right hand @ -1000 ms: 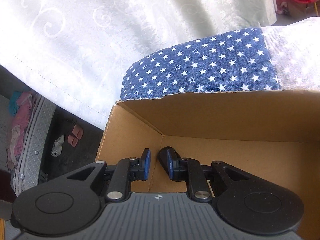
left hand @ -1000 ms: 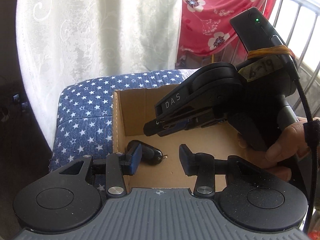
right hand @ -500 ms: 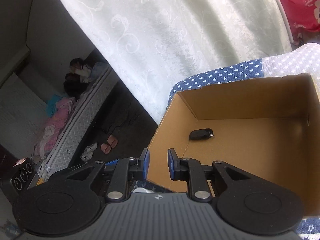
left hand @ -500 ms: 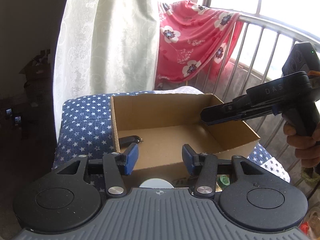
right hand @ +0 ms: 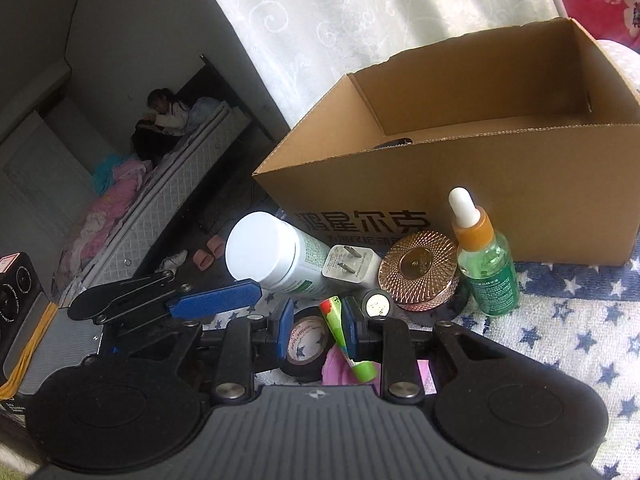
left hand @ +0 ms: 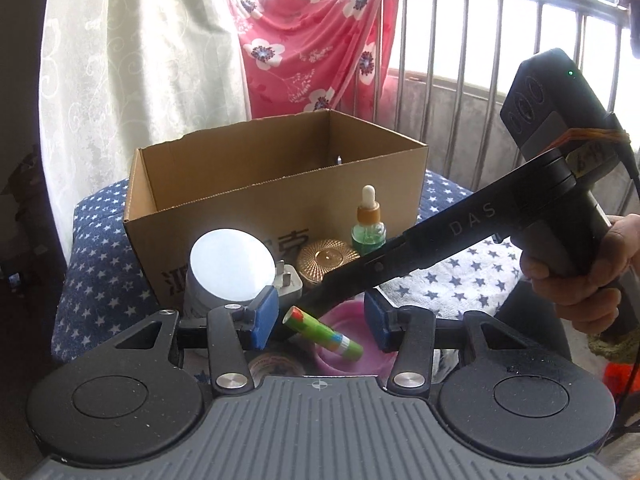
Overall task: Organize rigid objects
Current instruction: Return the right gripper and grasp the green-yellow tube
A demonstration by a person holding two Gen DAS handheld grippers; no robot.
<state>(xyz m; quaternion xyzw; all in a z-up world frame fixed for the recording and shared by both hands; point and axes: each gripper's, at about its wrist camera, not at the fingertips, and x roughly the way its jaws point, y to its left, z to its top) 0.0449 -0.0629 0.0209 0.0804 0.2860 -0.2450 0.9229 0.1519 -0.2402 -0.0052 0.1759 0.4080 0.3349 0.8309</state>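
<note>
A cardboard box [right hand: 480,184] is shown in the upper right of the right wrist view, standing on a star-patterned cloth [right hand: 560,320] that covers the surface. Against its near wall a row of small things is ranged: a white bottle [right hand: 276,256] lying on its side, a white plug [right hand: 350,266], a round gold lid [right hand: 420,270] and an upright green dropper bottle [right hand: 486,264]. Nearer the camera a roll of black tape [right hand: 308,344], a small black cap [right hand: 377,304] and a green striped tube [right hand: 344,336] are seen; the tube rests partly on a pink dish [right hand: 336,372].

The right gripper [right hand: 316,330] is seen with its jaws narrowly spread and opening; the tube lies between them close to the right-hand pad, and contact cannot be made out. In the left wrist view the left gripper [left hand: 320,316] is seen with its jaws spread wider and nothing pinched. The right gripper, held by a hand [left hand: 576,264] at the right edge, crosses diagonally in front and covers part of the gold lid and the dish.

The box floor is largely hidden by its near wall; only a dark sliver of something [right hand: 394,143] shows above the rim. The tape and dish are cut off by the gripper bodies. A white curtain [left hand: 132,72] and a red flowered cloth [left hand: 308,44] on a railing close the background.
</note>
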